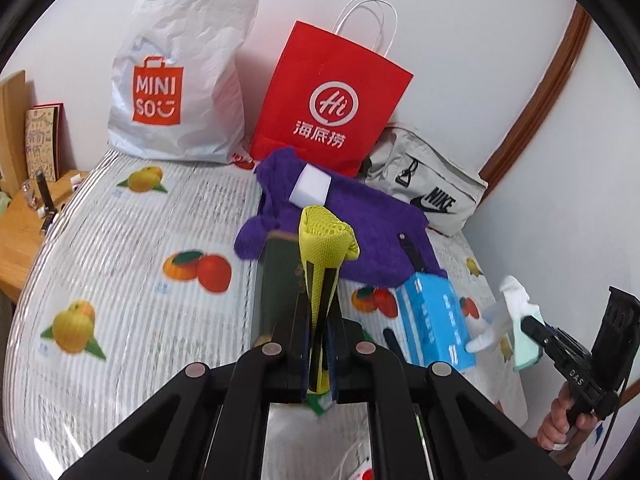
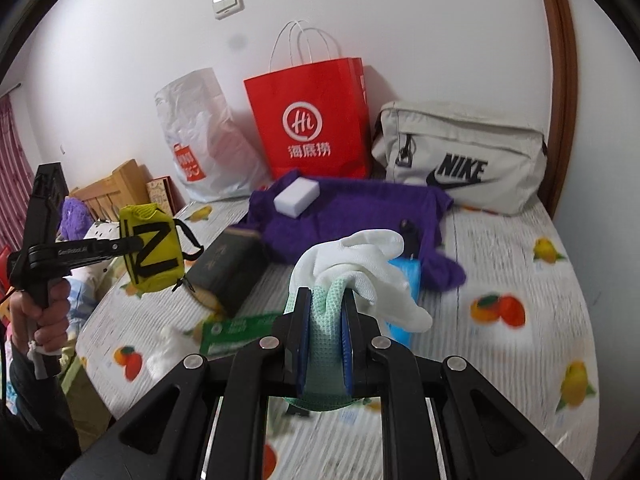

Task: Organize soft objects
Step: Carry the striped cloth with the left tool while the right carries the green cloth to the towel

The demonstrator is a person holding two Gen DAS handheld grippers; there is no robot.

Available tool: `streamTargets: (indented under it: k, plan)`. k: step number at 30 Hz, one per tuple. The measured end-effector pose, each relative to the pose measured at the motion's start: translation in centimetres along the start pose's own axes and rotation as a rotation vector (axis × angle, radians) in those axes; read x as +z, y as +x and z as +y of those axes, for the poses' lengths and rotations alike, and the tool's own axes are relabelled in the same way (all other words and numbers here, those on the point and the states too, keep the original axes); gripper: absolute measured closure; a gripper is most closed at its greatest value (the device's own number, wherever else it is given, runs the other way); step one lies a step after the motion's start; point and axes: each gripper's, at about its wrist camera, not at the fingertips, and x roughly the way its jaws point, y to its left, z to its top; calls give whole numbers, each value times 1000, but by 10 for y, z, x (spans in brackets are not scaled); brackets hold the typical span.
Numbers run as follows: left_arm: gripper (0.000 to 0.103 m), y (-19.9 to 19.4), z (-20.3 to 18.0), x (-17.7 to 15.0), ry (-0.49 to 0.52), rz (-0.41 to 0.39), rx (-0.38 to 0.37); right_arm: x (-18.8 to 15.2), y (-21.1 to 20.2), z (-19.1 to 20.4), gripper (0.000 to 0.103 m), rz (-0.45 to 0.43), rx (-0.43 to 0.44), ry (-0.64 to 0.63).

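The left gripper (image 1: 320, 276) clenches a yellow mesh pouch (image 1: 326, 240). The right gripper (image 2: 326, 300) pinches a waffle-knit white-and-mint cloth (image 2: 352, 264), bunched above a fuzzy purple towel (image 2: 352, 216).

Both grippers are built of matte black plastic linkage arms joined by round silver pivot screws. The left gripper (image 1: 320, 280) carries black fingers; blue pads (image 2: 305, 340) line the right gripper (image 2: 326, 300). White lettering is printed on each black pistol-grip handle. Bare skin is seen on both hands (image 2: 44, 320), with a dark sleeve at the left.
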Motion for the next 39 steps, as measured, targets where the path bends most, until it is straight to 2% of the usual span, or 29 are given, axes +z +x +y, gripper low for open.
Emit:
streamTargets:
  k: [8, 12, 16, 21, 27, 31, 35, 39]
  plan:
    - [96, 33, -9, 41, -25, 11, -74, 47, 43, -17, 90, 1, -16, -12]
    - [96, 52, -17, 62, -9, 7, -78, 67, 66, -27, 90, 2, -21, -20]
    - [96, 85, -16, 79, -27, 52, -113, 78, 94, -40, 90, 30, -37, -11]
    - [96, 117, -9, 95, -43, 93, -104, 85, 122, -50, 90, 59, -58, -17]
    - [96, 155, -5, 102, -88, 146, -181, 91, 157, -62, 90, 98, -70, -18]
    - [96, 185, 5, 100, -87, 181, -108, 92, 180, -65, 90, 131, -89, -41]
    - [96, 203, 14, 101, -93, 210, -97, 94, 195, -65, 90, 154, -92, -61]
    - [96, 212, 15, 102, -56, 214, -54, 96, 210, -61, 90, 177, -100, -69]
